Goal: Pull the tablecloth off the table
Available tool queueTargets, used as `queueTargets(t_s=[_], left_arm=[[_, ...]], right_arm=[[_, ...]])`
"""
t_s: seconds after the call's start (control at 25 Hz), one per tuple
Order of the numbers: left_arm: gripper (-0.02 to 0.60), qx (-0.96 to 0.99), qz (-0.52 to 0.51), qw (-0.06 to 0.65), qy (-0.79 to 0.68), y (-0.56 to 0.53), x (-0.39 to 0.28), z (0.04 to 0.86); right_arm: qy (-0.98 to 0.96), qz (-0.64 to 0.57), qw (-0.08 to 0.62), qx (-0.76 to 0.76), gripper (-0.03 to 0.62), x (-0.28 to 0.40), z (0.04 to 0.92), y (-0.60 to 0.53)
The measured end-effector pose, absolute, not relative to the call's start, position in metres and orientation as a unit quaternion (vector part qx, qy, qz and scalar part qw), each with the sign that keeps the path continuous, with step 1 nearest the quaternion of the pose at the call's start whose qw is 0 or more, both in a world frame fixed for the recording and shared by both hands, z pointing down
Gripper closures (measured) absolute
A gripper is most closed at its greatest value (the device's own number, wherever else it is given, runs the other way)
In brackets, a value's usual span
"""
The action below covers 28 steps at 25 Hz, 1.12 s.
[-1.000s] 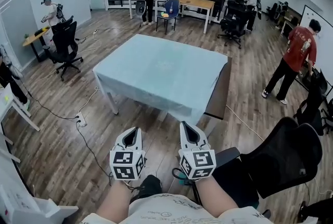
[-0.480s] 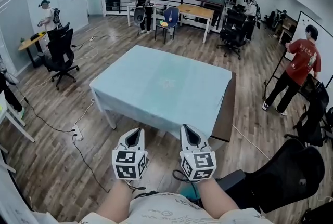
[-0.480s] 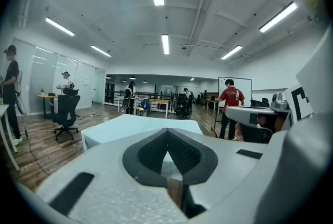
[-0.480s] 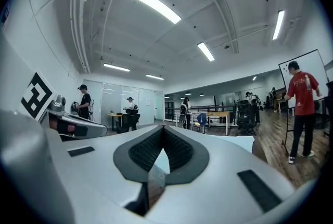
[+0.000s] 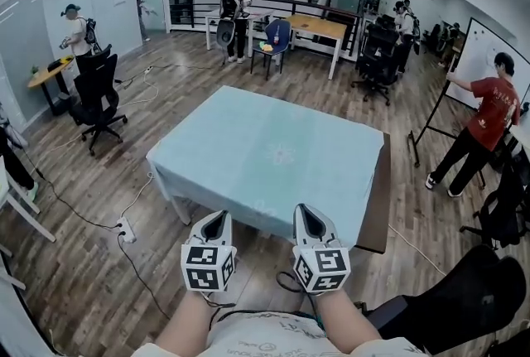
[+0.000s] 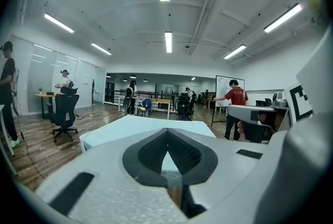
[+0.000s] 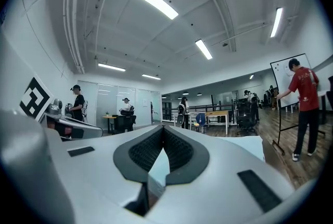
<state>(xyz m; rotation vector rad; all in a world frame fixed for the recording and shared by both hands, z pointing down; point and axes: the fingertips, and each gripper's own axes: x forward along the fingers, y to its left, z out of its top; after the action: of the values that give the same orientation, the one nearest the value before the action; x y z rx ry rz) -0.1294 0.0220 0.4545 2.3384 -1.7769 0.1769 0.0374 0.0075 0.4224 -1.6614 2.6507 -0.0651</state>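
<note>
A pale blue tablecloth (image 5: 269,152) covers a table (image 5: 377,214) in the middle of the room; the table's dark top shows bare along its right side. In the head view my left gripper (image 5: 216,219) and right gripper (image 5: 307,212) are held side by side just short of the cloth's near hanging edge, apart from it. Both are shut with nothing between the jaws. The tablecloth (image 6: 136,127) lies ahead in the left gripper view, past the shut left gripper (image 6: 167,137). The right gripper (image 7: 163,133) is shut too, with the cloth (image 7: 257,145) to its right.
A black office chair (image 5: 460,306) stands at my lower right, another chair (image 5: 99,90) at the left. A person in red (image 5: 489,119) stands at a whiteboard (image 5: 472,57) on the right. Cables and a power strip (image 5: 127,227) lie on the wooden floor at the left. Other people stand farther back.
The view has come closer to the table and shifted left of the black chair. Both grippers stay shut, side by side, now nearer the cloth's front edge. The person in red moved to the whiteboard.
</note>
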Motion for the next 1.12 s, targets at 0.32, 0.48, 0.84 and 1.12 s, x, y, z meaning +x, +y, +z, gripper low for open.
queueTargets(t_s=[0.32, 0.48, 0.84, 1.12], left_arm=[[0.571, 0.788, 0.060, 0.119, -0.601, -0.009, -0.154, 0.470], [0.570, 0.788, 0.065, 0.119, -0.601, -0.026, -0.159, 0.474], [0.569, 0.789, 0.077, 0.113, -0.599, -0.099, -0.167, 0.481], [0.569, 0.785, 0.090, 0.121, -0.601, -0.178, -0.164, 0.498]], right_arm=[[0.843, -0.036, -0.008, -0.537, 0.580, 0.021, 0.437, -0.028], [0.841, -0.038, -0.002, -0.539, 0.580, 0.017, 0.438, -0.047], [0.833, -0.048, -0.005, -0.551, 0.580, 0.019, 0.451, -0.123], [0.824, -0.056, -0.014, -0.563, 0.579, 0.040, 0.465, -0.206]])
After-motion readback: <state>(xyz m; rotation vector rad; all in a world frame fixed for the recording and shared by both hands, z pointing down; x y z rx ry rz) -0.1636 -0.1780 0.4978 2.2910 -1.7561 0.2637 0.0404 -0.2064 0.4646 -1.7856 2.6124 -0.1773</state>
